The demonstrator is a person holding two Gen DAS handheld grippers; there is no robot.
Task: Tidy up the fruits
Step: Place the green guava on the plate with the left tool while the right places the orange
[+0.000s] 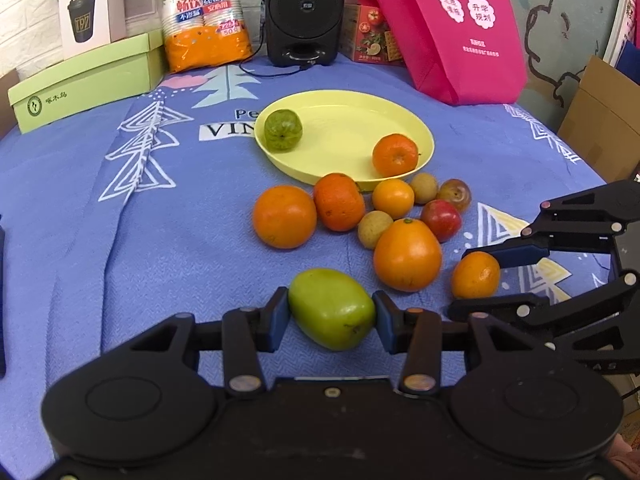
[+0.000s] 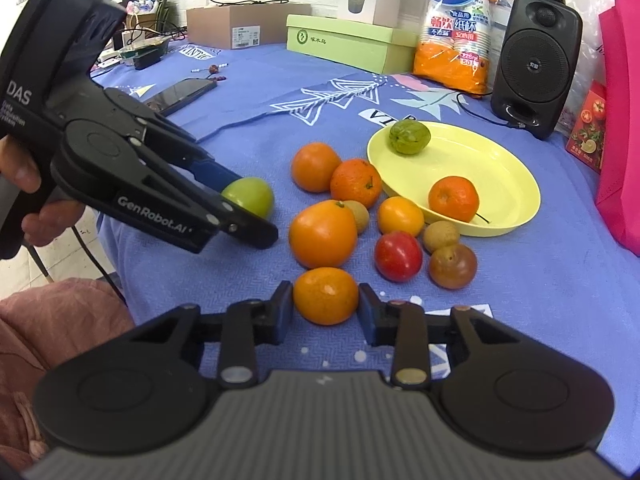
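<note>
My left gripper (image 1: 332,316) is shut on a smooth green fruit (image 1: 332,308) that rests on the blue cloth, one pad against each side. The right wrist view shows that gripper (image 2: 252,208) and the green fruit (image 2: 250,196) from the side. My right gripper (image 2: 326,308) is shut on a small orange mandarin (image 2: 326,296), which also sits on the cloth; the left wrist view has them at its right (image 1: 464,282). Behind, a yellow plate (image 1: 348,132) holds a wrinkled green fruit (image 1: 283,129) and a mandarin (image 1: 395,154).
Several loose fruits lie between the grippers and the plate, among them a large orange (image 1: 407,255) and a red fruit (image 1: 441,220). At the back stand a speaker (image 1: 305,12), a pink bag (image 1: 452,28), a cup pack (image 1: 204,16) and a green box (image 1: 84,80). A phone (image 2: 180,94) lies far left.
</note>
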